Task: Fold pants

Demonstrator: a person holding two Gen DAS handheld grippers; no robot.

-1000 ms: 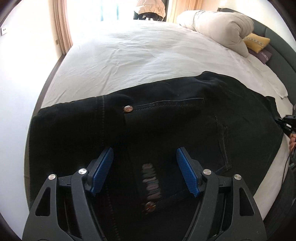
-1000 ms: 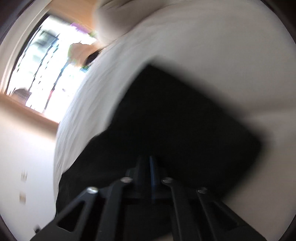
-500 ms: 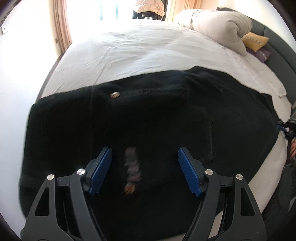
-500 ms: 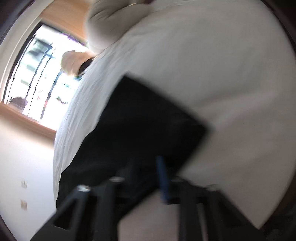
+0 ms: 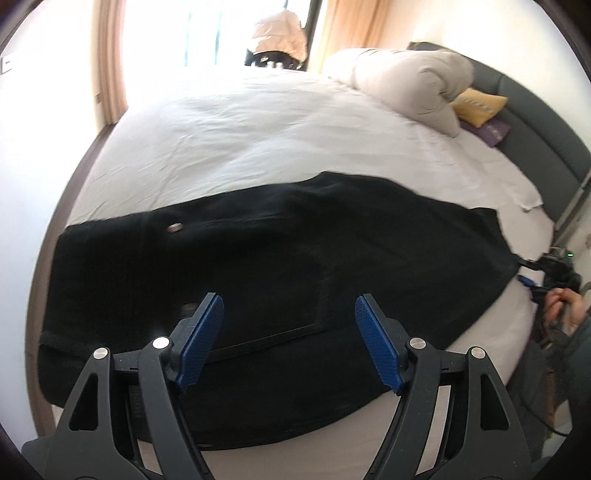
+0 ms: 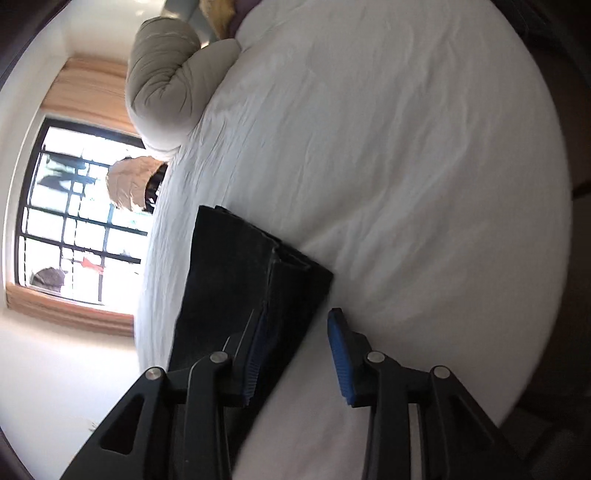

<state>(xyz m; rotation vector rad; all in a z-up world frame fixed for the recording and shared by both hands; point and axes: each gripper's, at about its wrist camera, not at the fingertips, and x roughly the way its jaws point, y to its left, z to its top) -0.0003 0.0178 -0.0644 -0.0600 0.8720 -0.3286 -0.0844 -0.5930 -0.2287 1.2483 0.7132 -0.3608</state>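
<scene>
Black denim pants [image 5: 280,266], folded flat on white creased bed [image 5: 258,140]; no legible writing. Left tongs [image 5: 289,334] spread, empty. Right tongs [image 6: 295,354] opening, pads clear of hem.

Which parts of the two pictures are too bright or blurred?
Left wrist view: the window is blown out white; the pants are nearly featureless black, slightly blurred. Right wrist view: the window glares, the sheet is bright, and fisheye bends the edges.

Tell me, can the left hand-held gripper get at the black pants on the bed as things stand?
Probably yes. The left hand-held gripper hangs open just above the pants, which lie flat on the bed with nothing between.
</scene>
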